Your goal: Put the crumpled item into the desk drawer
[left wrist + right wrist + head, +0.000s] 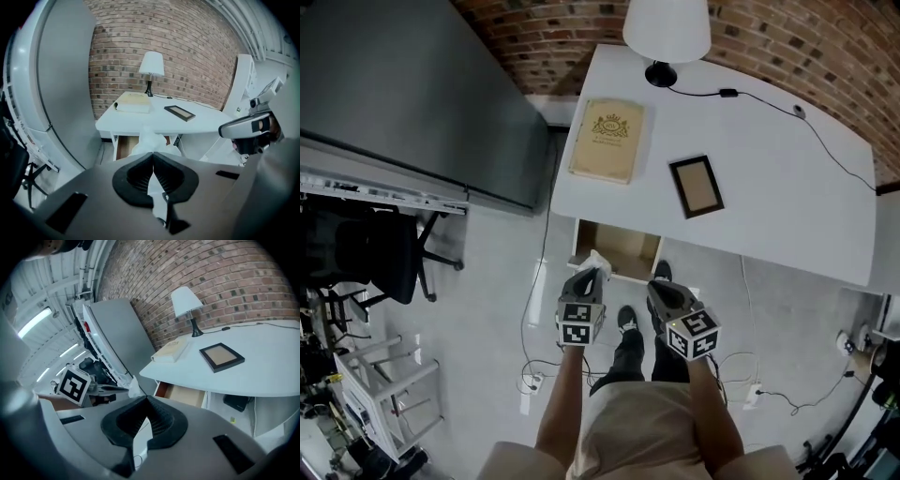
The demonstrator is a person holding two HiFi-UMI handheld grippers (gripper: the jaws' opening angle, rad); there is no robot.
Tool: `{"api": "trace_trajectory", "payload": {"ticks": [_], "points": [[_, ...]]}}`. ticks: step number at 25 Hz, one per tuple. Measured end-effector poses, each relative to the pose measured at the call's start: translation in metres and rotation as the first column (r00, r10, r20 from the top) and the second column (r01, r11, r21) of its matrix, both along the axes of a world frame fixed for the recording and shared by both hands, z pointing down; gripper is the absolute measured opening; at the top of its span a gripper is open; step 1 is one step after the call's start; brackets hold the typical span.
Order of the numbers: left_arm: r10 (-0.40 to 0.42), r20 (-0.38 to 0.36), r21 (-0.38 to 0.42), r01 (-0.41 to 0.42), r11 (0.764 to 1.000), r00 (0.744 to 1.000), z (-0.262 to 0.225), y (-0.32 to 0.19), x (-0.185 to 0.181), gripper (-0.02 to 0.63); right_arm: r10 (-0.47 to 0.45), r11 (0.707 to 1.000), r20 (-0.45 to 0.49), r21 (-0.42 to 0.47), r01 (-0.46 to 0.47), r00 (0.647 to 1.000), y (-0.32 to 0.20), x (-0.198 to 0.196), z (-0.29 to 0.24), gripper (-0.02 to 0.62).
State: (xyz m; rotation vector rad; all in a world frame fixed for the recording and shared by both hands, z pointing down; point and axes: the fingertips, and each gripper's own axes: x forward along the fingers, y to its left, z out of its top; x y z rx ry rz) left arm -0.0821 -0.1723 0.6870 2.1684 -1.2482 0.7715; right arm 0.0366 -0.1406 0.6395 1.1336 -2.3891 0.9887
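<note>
**A:** Which step is this?

**B:** The carry, I'd say. The left gripper has its jaws pressed together on the crumpled paper, and a white wad of it sticks out past the tips. It is held in the air just in front of the open drawer, not yet inside.

**A:** And the other one?

**B:** The right gripper has its jaws closed on nothing. It hangs beside the left one, in front of the desk.

**A:** What does the next move call for?

**B:** My guess is to bring the left gripper forward and low until the wad sits over the drawer's wooden bottom, then part the jaws. The drawer is only partly out from under the desktop, so a high approach could catch the desk's edge.

**A:** Anything to read?

**B:** Very little. The cream book carries a gold crest, and any lettering under it is too small to make out. The picture frame shows a plain brown panel. The cubes on the grippers bear black-and-white square markers and no words.
</note>
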Motion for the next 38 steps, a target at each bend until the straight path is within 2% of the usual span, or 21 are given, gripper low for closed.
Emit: {"api": "trace_trajectory", "payload": {"ticks": [3,10,14,19,23,25,27,31,38], "points": [[0.052,0.031,-0.007,-0.052,0.999,0.998,0.026,-0.007,0.01,0.017,-0.007,1.0,0.039,-0.028,0.008,0.999,-0.003,-0.004,0.007,0.018],[0.196,0.111,-0.085,-0.187,0.979,0.974,0.104,-0.003,0.031,0.017,-0.056,0.994,0.034,-0.089,0.059,0.998,0.003,-0.003,0.04,0.018],[0.29,0.153,-0.127,-0.272,0.954,0.945,0.141,0.001,0.044,0.017,-0.059,0.99,-0.003,-0.131,0.058,0.998,0.01,0.01,0.059,0.02],[0.407,0.213,-0.173,-0.375,0.911,0.889,0.176,-0.003,0.059,0.017,-0.07,0.984,-0.054,-0.165,0.06,0.996,0.013,0.026,0.067,0.018],[0.407,0.218,-0.193,-0.37,0.909,0.887,0.197,-0.021,0.076,0.017,-0.146,0.974,-0.077,-0.184,0.13,0.986,0.022,0.031,0.067,0.018],[0.42,0.227,-0.208,-0.378,0.902,0.879,0.208,-0.025,0.08,0.017,-0.179,0.968,-0.091,-0.195,0.159,0.98,0.029,0.029,0.071,0.018],[0.438,0.232,-0.23,-0.388,0.892,0.869,0.219,-0.031,0.081,0.017,-0.19,0.963,-0.098,-0.211,0.166,0.977,0.033,0.027,0.075,0.018],[0.432,0.228,-0.284,-0.365,0.887,0.872,0.238,-0.03,0.086,0.017,-0.217,0.953,-0.1,-0.239,0.188,0.971,0.036,0.034,0.083,0.018],[0.547,0.299,-0.326,-0.455,0.829,0.782,0.263,-0.026,0.093,0.017,-0.205,0.954,-0.1,-0.242,0.176,0.974,0.033,0.043,0.086,0.018]]}}
